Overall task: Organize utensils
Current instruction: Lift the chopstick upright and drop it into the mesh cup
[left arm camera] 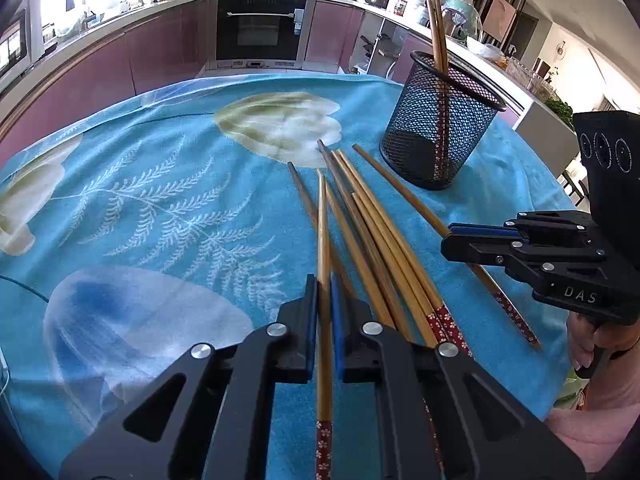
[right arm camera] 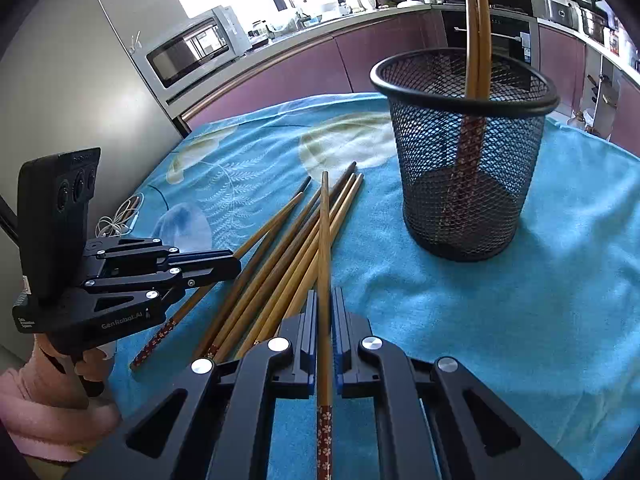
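Note:
Several bamboo chopsticks (left arm camera: 372, 232) with red flowered ends lie in a loose bunch on the blue cloth, also in the right wrist view (right arm camera: 280, 256). A black mesh cup (left arm camera: 438, 120) stands behind them with two chopsticks upright inside; it also shows in the right wrist view (right arm camera: 466, 152). My left gripper (left arm camera: 324, 308) is shut on one chopstick (left arm camera: 323, 240) along its length. My right gripper (right arm camera: 325, 320) is shut on another chopstick (right arm camera: 325, 248). Each gripper also shows in the other's view: the right (left arm camera: 456, 236), the left (right arm camera: 230, 262).
The table carries a blue flowered cloth (left arm camera: 160, 208). A white cable (right arm camera: 118, 216) lies at its left edge. A fridge and microwave (right arm camera: 188, 50) stand to the left; kitchen counters and an oven (left arm camera: 258, 28) lie behind.

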Tool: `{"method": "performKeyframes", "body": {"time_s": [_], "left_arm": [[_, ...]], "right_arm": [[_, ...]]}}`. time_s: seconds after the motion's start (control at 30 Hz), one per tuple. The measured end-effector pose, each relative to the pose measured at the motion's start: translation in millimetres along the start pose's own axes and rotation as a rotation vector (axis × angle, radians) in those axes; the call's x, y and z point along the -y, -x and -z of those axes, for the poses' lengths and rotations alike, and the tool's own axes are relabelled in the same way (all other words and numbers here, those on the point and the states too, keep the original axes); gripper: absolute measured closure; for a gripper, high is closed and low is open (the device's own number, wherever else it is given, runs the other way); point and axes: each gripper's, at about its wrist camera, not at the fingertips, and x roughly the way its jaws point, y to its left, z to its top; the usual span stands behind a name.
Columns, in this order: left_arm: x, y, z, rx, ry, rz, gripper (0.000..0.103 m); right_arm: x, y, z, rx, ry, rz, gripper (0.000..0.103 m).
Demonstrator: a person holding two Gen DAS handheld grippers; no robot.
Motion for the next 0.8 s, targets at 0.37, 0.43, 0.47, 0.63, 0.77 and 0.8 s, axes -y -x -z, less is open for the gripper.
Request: {"method": "performKeyframes", "body": {"time_s": [0.37,0.43,0.47,0.63,0.77,0.8], "left_arm": [[12,55,-22,0.130,-0.015,0.113,0.096],[14,68,-27,0.160,-0.018,0.140,0.096],[16,74,-30,0.177,-0.020,0.156,0.096],[21,104,-46,0.263,-0.021,0.201,0.096],[26,121,-65,0.342,-0.014,0.229,0.096],[27,123,-71,0.358,-0.010,0.237,0.096]], "right_arm": [[-5,57,-13,0.164,0.037,0.006,0.097],[-4,68,-17,0.196,0.039,0.007,0.097],[-4,72,-19,0.209,0.040,0.009,0.097],[2,93,-33,0.276,0.042,0.011,0.097],[7,110,-48,0.330,0.044,0.013,0.097],[9,114,-53,0.341,0.046,0.015,0.097]]}}
